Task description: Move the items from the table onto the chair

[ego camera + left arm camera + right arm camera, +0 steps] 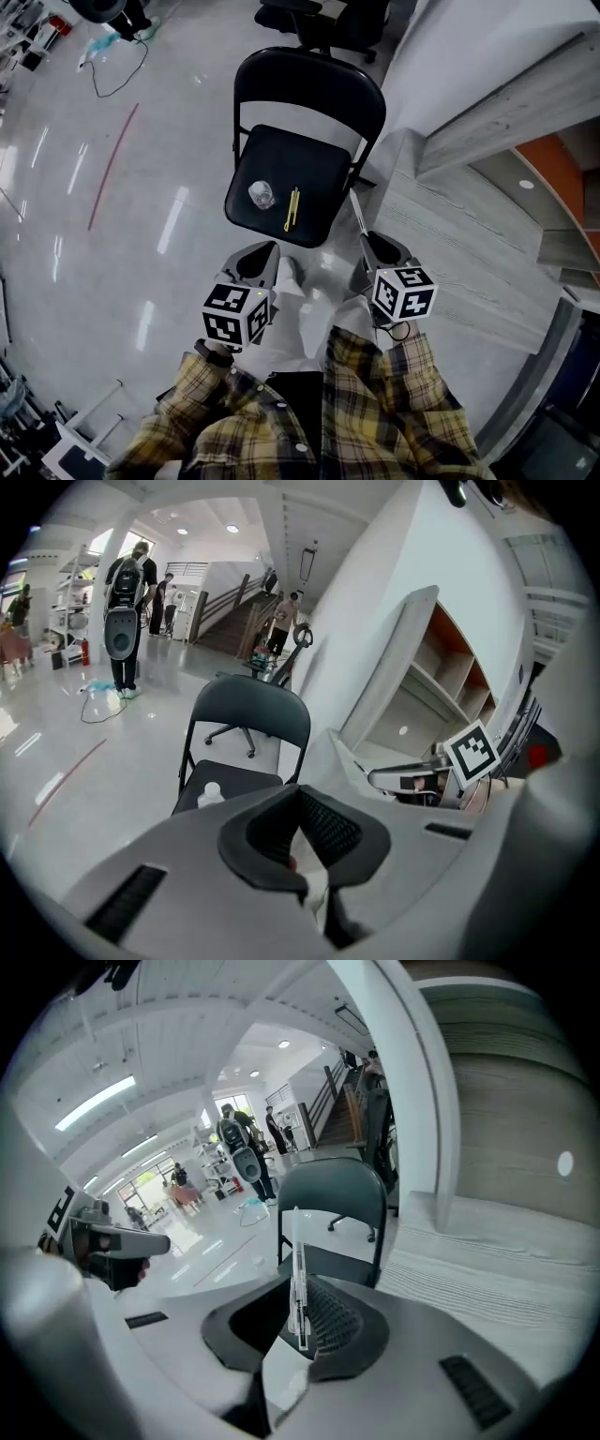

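Note:
A black folding chair (305,141) stands ahead on the shiny floor. On its seat lie a small clear bottle (262,194) and a thin yellow item (292,208). My left gripper (261,266) hovers short of the seat's near edge with its jaws shut; I see nothing clearly held. My right gripper (373,251) is shut on a thin clear pen (358,216) that points toward the chair's right side. In the right gripper view the pen (298,1269) stands upright between the pads (328,1321). The left gripper view shows the chair (251,714) and the bottle (210,794).
A grey wood-grain table (450,244) runs along the right, close beside the chair. Office chairs (319,19) stand behind it. A cable (117,70) and a red line (112,164) lie on the floor at left. People (127,602) stand far off.

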